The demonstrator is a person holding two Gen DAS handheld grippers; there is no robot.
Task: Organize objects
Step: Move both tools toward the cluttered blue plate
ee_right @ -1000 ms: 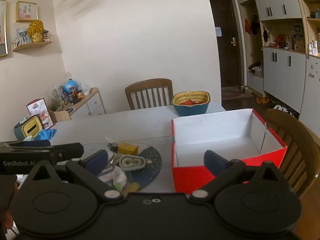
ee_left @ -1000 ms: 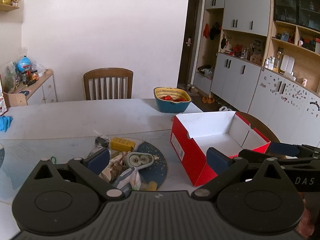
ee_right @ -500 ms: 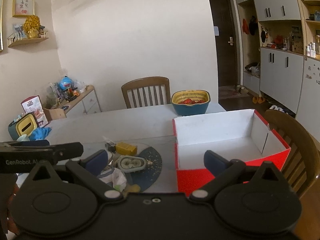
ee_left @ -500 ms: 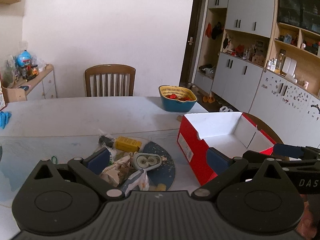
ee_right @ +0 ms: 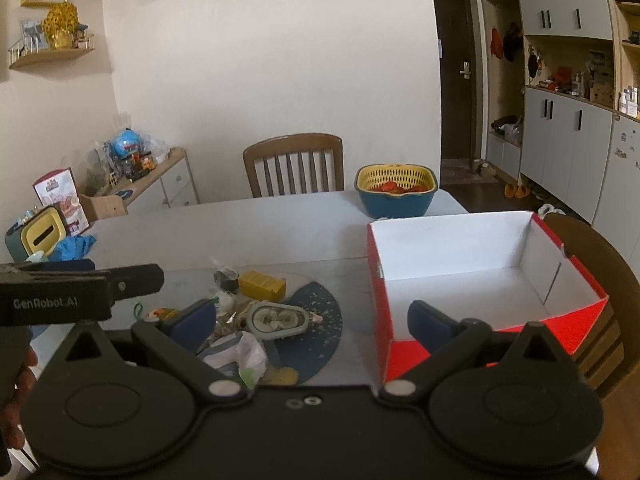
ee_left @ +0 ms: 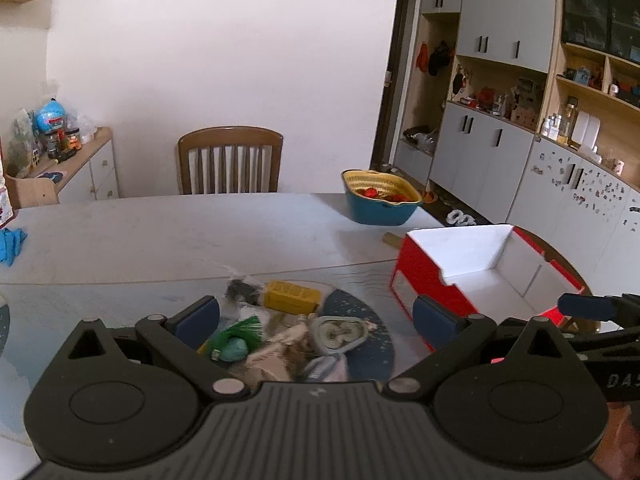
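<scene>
Clutter (ee_right: 248,320) is seen heaped at the near edge of the surface (ee_right: 248,232), mostly on and around a dark blue speckled mat (ee_right: 320,332). Within the heap can be made out a yellow block (ee_right: 262,284), a grey oval case with a pale inside (ee_right: 276,320), a crumpled white plastic bag (ee_right: 244,356), a small dark wrapped item (ee_right: 226,278) and, in the left wrist view, a green tufted thing (ee_left: 240,330) with a teal piece beside it. What several of the smaller scraps are cannot be told.

Just to the right of the heap, a red box with a white inside (ee_right: 472,280) stands open. No object is seen inside it, so the sorting is judged to be at its very start: nothing has yet been put away, and the whole heap remains to be moved, presumably into this box.

Both tools are held above the near edge of the surface. The left gripper (ee_left: 316,318) is spread wide with nothing between its pads, the heap lying below and beyond it. The right gripper (ee_right: 310,316) is likewise spread and empty, with the heap under its left finger and the box wall behind its right one. Neither is touching any object.

Farther off, a blue and yellow basket (ee_right: 396,192) with something red in it sits at the far right of the surface, well apart from the heap, and a blue cloth (ee_right: 74,246) lies at the far left. A wooden chair (ee_right: 294,164) stands behind.
</scene>
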